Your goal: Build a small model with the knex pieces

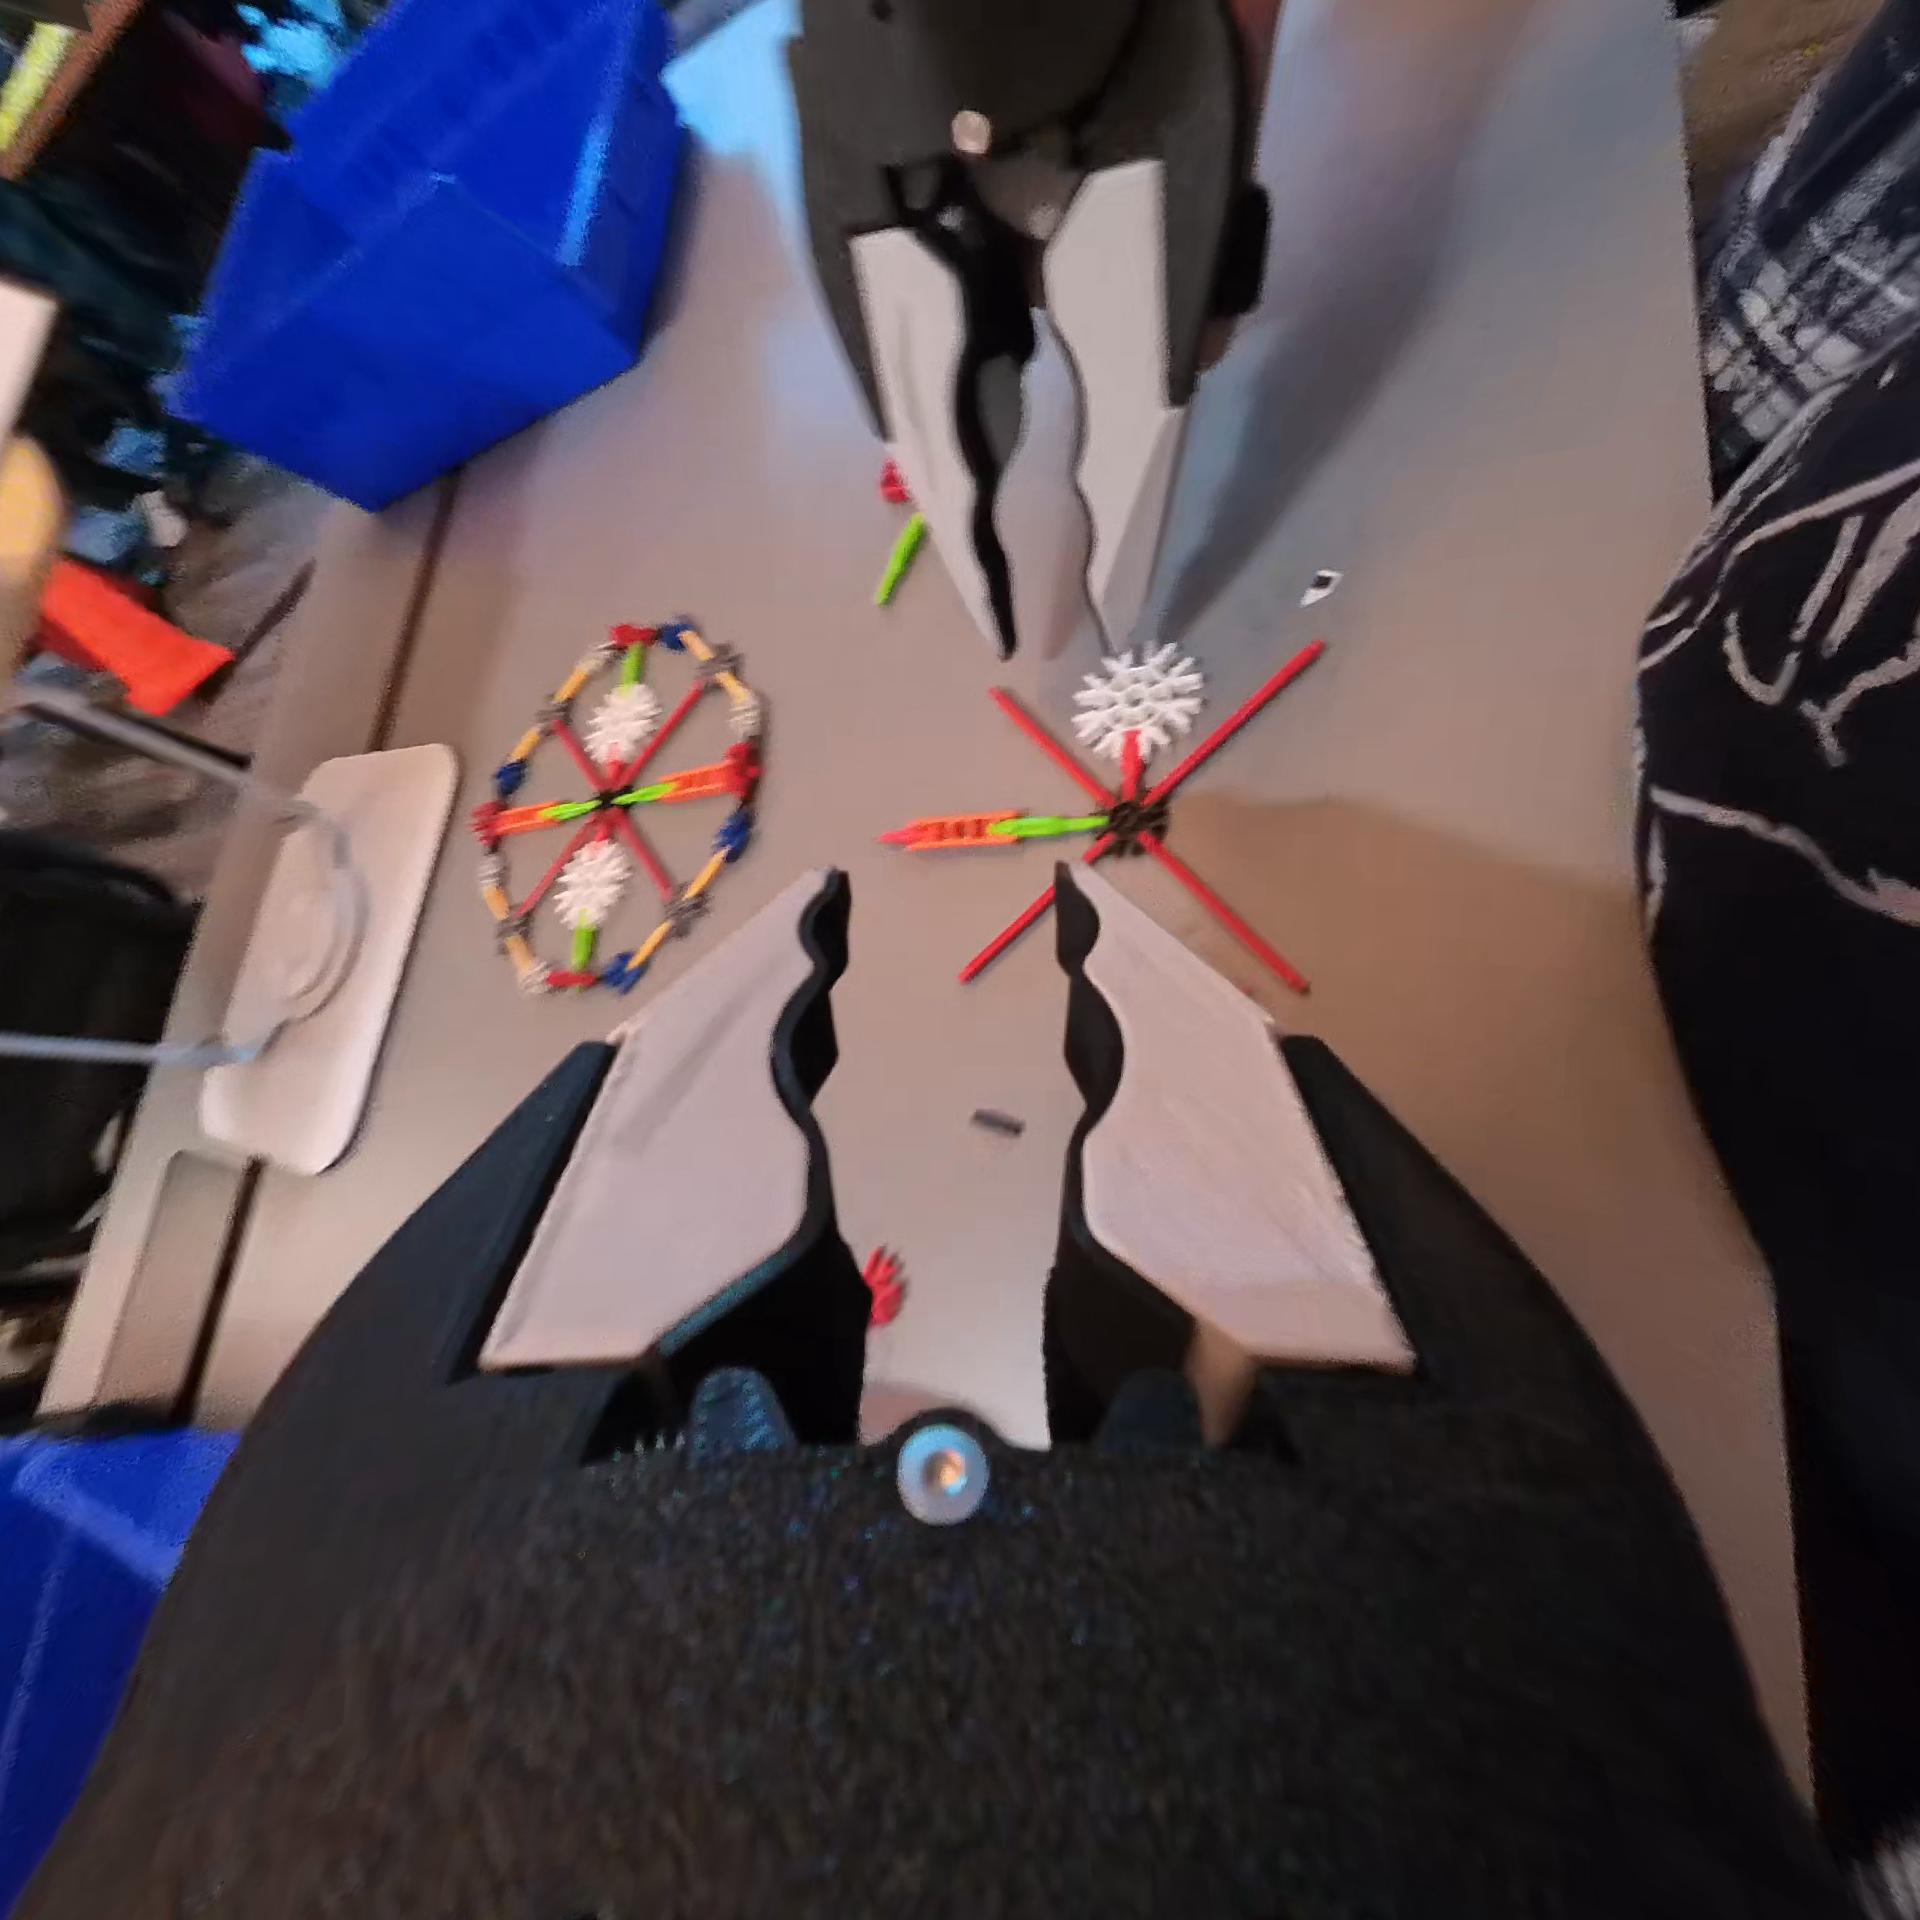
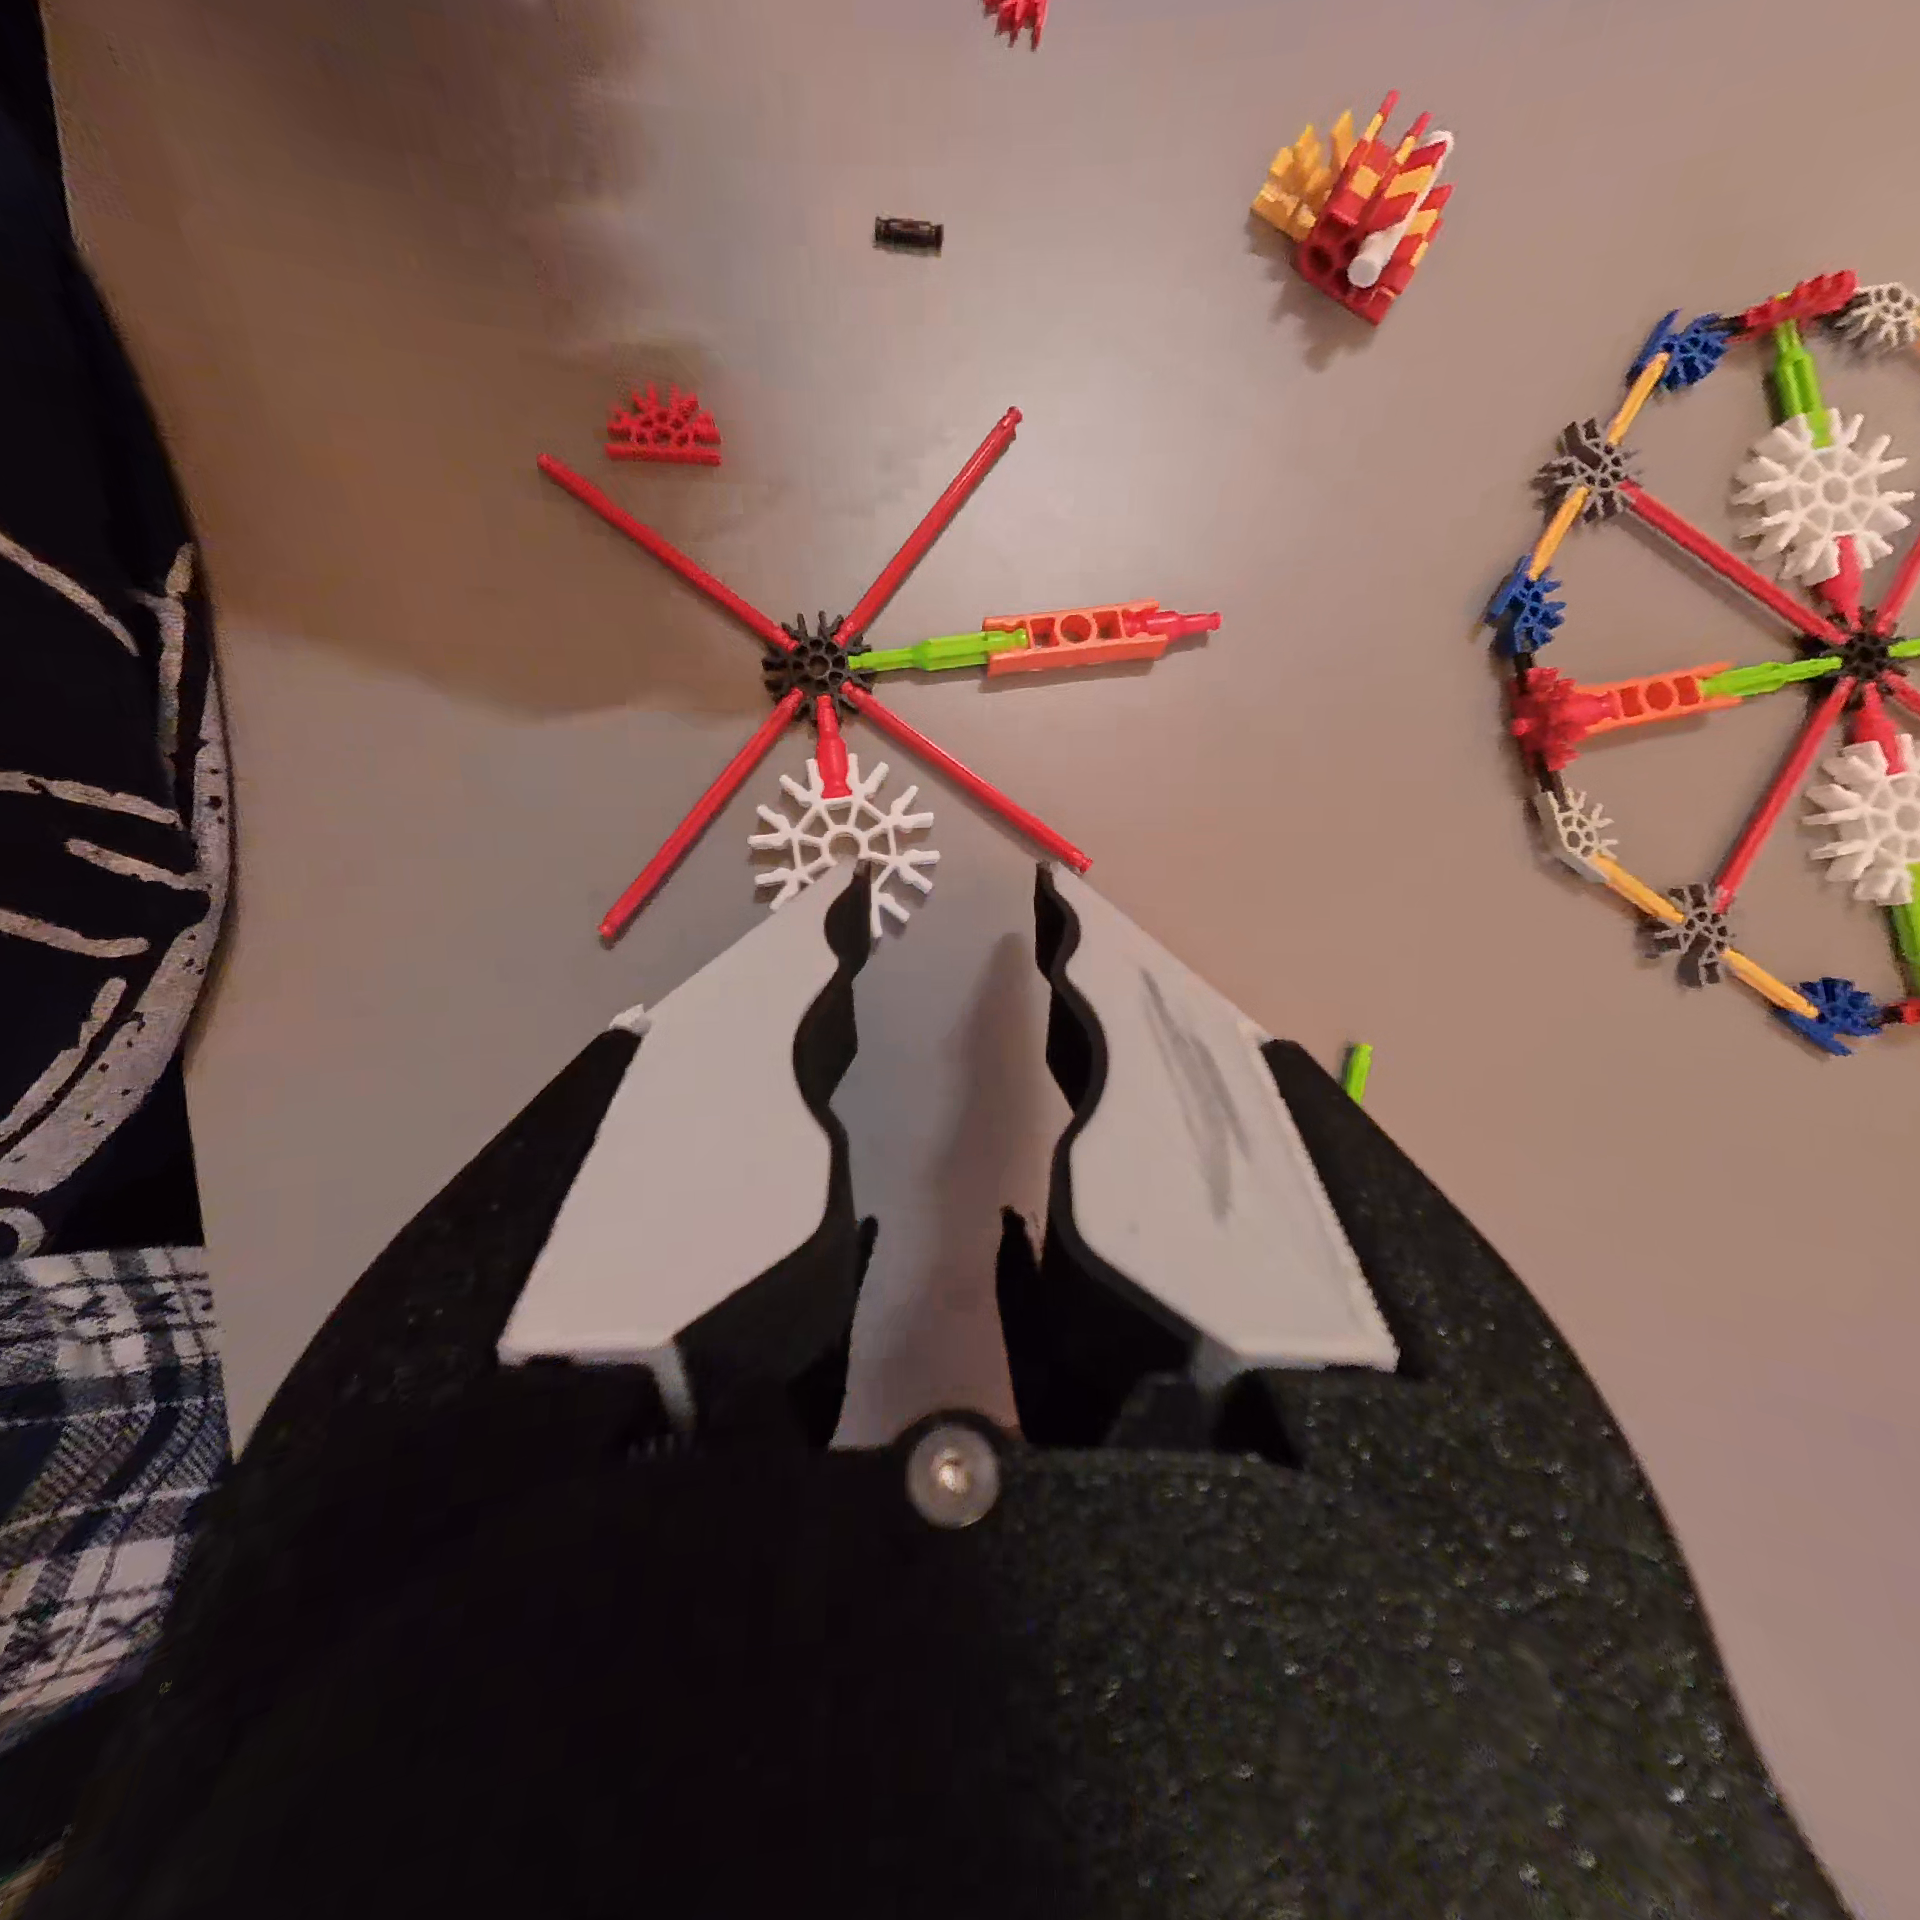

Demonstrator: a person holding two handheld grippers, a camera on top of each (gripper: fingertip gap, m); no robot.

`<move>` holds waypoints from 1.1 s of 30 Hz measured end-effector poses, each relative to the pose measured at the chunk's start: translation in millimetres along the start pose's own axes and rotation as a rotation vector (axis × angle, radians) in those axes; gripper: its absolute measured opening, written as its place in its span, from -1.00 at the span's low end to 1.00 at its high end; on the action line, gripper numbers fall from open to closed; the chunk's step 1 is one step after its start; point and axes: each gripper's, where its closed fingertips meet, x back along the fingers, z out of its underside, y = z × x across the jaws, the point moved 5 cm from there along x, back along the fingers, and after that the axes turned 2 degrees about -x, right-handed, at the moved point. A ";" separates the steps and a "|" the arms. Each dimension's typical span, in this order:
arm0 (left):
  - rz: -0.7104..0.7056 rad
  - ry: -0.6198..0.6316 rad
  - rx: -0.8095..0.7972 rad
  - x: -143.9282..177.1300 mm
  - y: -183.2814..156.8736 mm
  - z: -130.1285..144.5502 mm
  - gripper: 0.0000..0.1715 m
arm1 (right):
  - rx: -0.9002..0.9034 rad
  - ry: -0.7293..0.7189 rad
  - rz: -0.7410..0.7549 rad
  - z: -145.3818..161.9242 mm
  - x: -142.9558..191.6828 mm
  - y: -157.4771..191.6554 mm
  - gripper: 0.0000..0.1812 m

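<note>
A partly built spoke piece lies on the tan table: a black hub with several red rods, a green rod joined to an orange connector, and a short red rod bearing a white snowflake connector. My right gripper is open and empty, and its left fingertip is at the snowflake's edge. In the left wrist view the hub lies just ahead and right of my left gripper, which is open and empty. The right gripper comes in from the far side, above the snowflake. A finished colourful wheel lies to the left.
Loose parts lie about: a red half connector, a red and yellow connector pile, a small black piece, and a green rod. A blue bin stands at the back left. A white tray holds a clear bowl. A person's dark clothing is at the right. My hands' fingertips stand some 12 cm from each other. The black hub sits 5 cm or so from the ends of my right fingers. The left camera catches it too, in the left wrist view. From the right gripper's tips to the orange connector is close to 5 cm. Seen from the left wrist view as well. The finished colourful wheel sits 20 cm or so from the ends of my right fingers. Look for it in the right wrist view too.
</note>
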 end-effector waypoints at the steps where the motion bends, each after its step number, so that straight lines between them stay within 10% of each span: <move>1: -0.036 0.004 0.006 11.9 8.0 2.0 -0.54 | -0.006 -0.009 0.004 1.1 -1.0 -0.9 -0.66; 16: -0.377 0.361 0.070 119.4 109.1 102.7 -0.56 | -0.078 -0.116 -0.017 8.9 -6.7 0.2 -0.69; 33: -0.246 0.592 0.211 143.4 160.5 190.9 -0.73 | -0.148 -0.189 -0.068 19.4 -8.5 4.6 -0.69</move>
